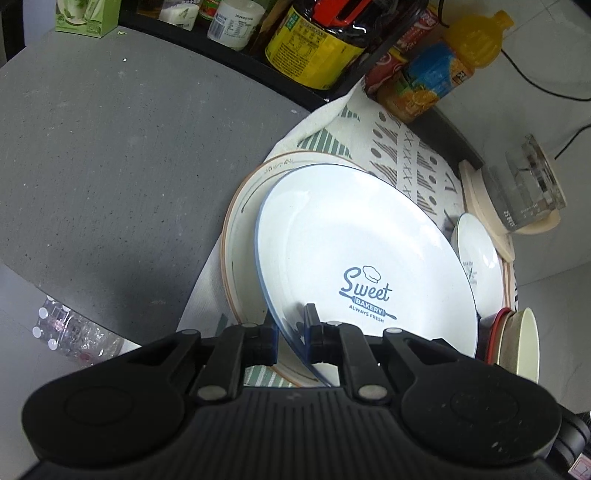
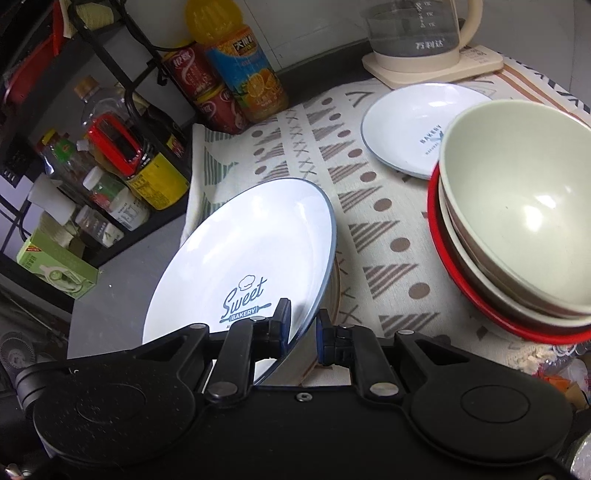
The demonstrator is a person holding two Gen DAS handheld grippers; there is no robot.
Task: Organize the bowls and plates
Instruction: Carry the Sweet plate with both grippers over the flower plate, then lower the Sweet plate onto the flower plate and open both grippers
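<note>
A white blue-rimmed "Sweet Bakery" plate (image 1: 362, 258) is held tilted above a larger cream plate with an orange rim (image 1: 240, 236). My left gripper (image 1: 291, 332) is shut on its near rim. My right gripper (image 2: 303, 328) straddles the same plate (image 2: 243, 258) at its rim, jaws slightly apart around the edge. A smaller white plate (image 2: 406, 125) lies on the patterned cloth. A stack of bowls (image 2: 517, 221), cream ones on a red one, stands at the right; it also shows in the left wrist view (image 1: 517, 339).
A patterned cloth (image 2: 369, 221) covers the counter. A black rack of sauce bottles (image 2: 122, 155) stands at the left, with cans and a juice bottle (image 2: 247, 74) behind. A glass kettle (image 2: 417, 33) on a cream base sits at the back. Grey countertop (image 1: 110, 166) lies left.
</note>
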